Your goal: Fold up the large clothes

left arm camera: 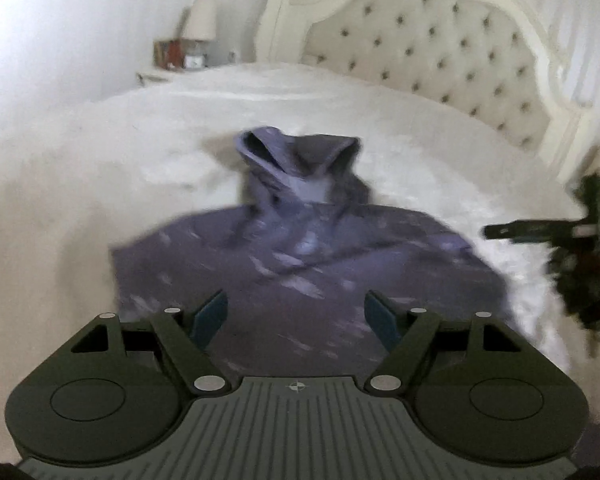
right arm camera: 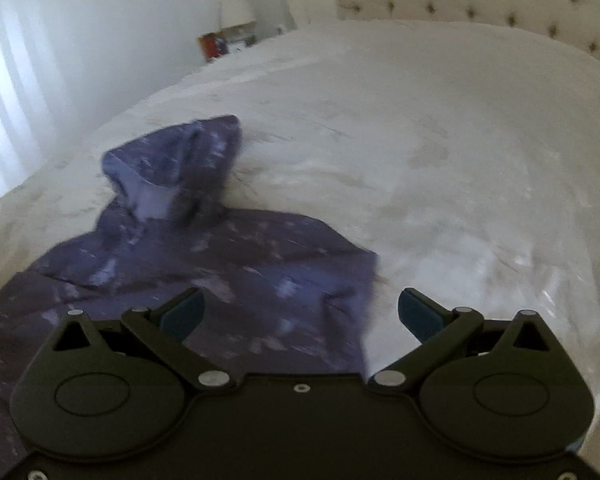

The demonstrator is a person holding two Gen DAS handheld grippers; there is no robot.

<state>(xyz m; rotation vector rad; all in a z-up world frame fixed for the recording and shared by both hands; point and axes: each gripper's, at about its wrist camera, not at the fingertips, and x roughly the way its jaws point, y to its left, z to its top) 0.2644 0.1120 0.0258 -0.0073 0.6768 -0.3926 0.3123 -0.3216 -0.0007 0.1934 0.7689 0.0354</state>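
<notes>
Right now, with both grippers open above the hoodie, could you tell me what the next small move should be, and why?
Probably bring the left gripper forward to the hood and fold it down onto the body: the purple hoodie lies folded narrow on the white bed, but the hood sticks out rumpled, and neither gripper holds anything.

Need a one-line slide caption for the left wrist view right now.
Open left tongs above a purple hoodie spread on the white bed, hood toward the headboard; right tongs at frame edge.
</notes>
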